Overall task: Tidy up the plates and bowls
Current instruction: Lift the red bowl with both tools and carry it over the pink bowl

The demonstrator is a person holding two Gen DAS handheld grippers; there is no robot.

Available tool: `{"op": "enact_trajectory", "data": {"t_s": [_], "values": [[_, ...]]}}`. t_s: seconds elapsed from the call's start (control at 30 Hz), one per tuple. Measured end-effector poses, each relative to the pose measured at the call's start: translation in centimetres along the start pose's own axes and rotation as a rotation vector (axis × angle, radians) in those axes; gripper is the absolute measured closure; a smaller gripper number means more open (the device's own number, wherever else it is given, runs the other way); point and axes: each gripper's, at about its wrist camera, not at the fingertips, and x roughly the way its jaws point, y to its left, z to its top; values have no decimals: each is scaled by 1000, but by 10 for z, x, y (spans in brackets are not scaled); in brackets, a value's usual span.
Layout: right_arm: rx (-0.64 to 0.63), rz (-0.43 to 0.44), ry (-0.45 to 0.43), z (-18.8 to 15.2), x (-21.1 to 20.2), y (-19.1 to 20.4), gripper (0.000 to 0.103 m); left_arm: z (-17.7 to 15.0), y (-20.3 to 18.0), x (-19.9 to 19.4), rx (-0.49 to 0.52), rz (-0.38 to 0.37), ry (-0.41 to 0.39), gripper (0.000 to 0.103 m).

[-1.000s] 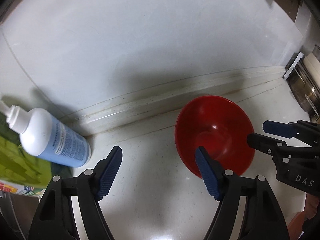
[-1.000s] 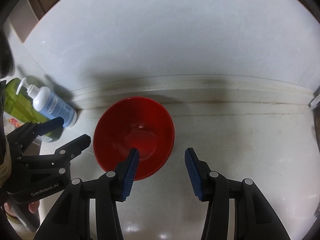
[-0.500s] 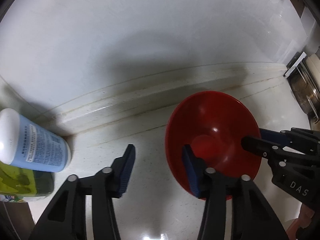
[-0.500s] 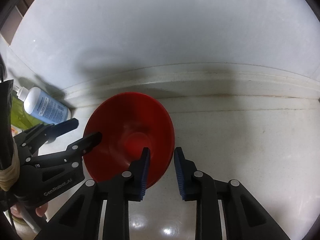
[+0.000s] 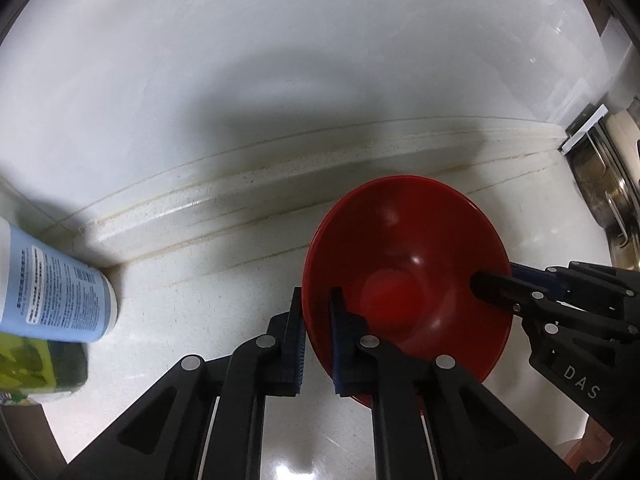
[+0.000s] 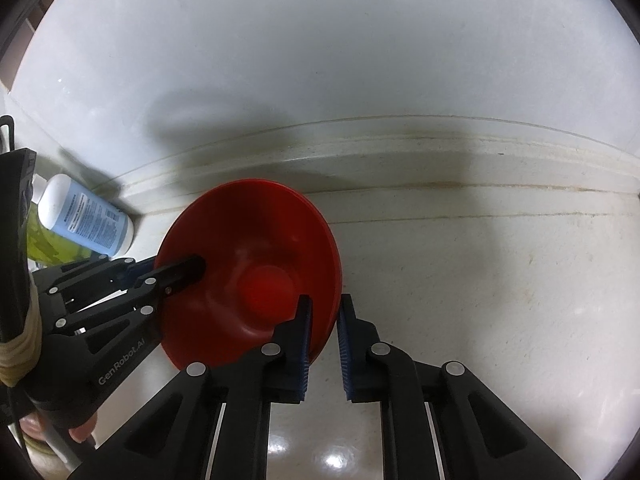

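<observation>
A red bowl [image 5: 404, 264] sits on the pale counter near the back wall; it also shows in the right wrist view [image 6: 256, 264]. My left gripper [image 5: 318, 344] is shut on the bowl's left rim, one pad inside and one outside. My right gripper [image 6: 323, 344] is shut on the bowl's right rim the same way. Each gripper shows in the other's view, the right one [image 5: 504, 286] at the bowl's right and the left one [image 6: 176, 272] at its left. A second red rim edge seems to show just under the bowl's far edge.
A white-and-blue pump bottle [image 5: 52, 296] lies at the left by the wall, over a green package [image 5: 36, 368]; the bottle also shows in the right wrist view [image 6: 84, 216]. Metal pots [image 5: 604, 184] stand at the far right. A raised ledge [image 5: 280, 184] runs along the wall.
Both grippers moved in on the bowl and closed from wide open onto its opposite rims. The bowl now appears larger and nearer in both views.
</observation>
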Motion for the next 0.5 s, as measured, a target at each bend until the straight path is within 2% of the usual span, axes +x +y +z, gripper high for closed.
{"op": "enact_trajectory", "data": {"t_s": [0.27, 0.5], "values": [[23, 17, 12, -8, -10, -2, 90, -11, -4, -17, -13, -21, -11, 91], [29, 16, -8, -25, -39, -2, 90, -28, -15, -47, -19, -52, -32, 91]]}}
